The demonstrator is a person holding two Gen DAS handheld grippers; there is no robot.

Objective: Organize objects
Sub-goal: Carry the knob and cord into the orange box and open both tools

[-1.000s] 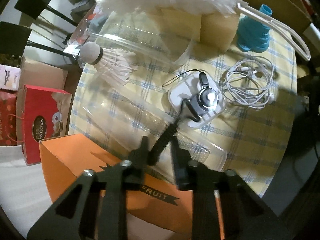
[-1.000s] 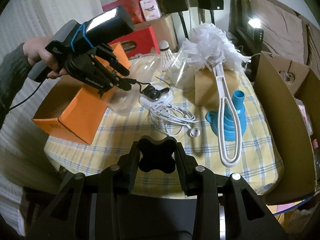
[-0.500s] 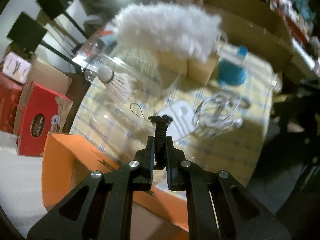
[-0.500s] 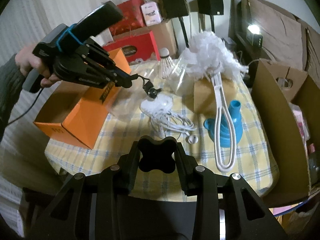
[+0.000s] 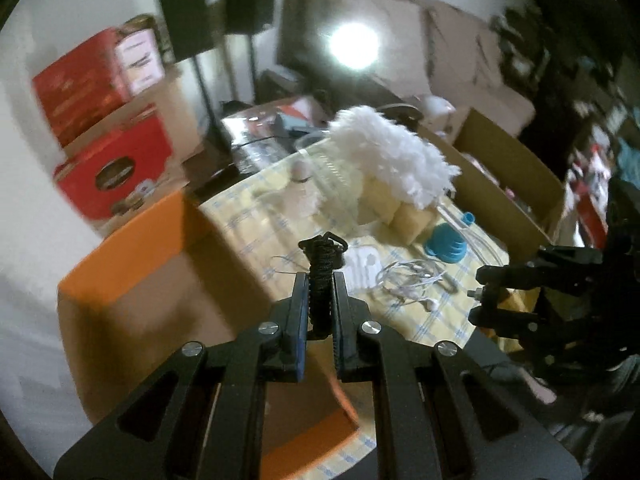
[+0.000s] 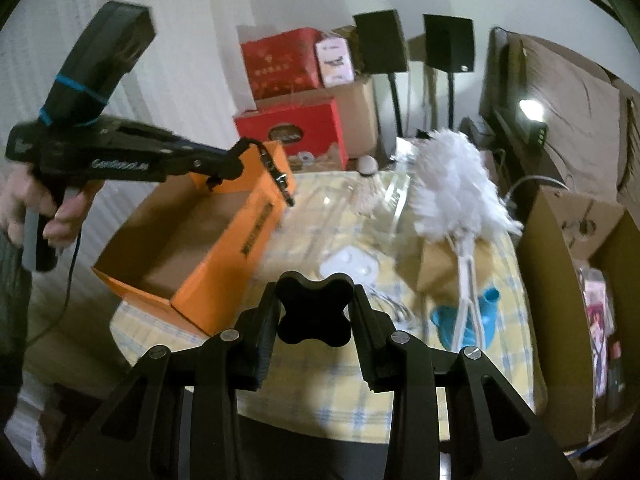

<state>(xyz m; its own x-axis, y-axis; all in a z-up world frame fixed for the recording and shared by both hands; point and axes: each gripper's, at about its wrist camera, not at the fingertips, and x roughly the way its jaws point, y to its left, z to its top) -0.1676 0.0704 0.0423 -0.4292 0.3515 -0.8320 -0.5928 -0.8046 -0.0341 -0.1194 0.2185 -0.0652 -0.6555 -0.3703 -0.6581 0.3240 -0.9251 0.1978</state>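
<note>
Left gripper, seen too at: jaws pinching a black braided cord, raised above the orange box; in the right view the cord's free end hanging down over the box's far rim, ending in a metal plug. Right gripper: jaws pinching a black cross-shaped block, low at the near edge of the counter; visible at the right edge of the left view. Orange box: open top, brown inside, on the left part of the counter. Counter: round, covered in yellow checked cloth with blue lines. White case: flat on the cloth, right of the box. White earphones: loose tangle just right of the case. Blue funnel: near right, with the duster's white handle lying across it. Duster: fluffy white head toward the far right, resting over tan blocks. Shuttlecock: far centre, cork end up, beside clear plastic packaging. Red boxes: stacked with cardboard boxes beyond the counter, by the wall. Two black speakers on stands, far centre. Large open cardboard box at right. Left view motion-blurred.
</note>
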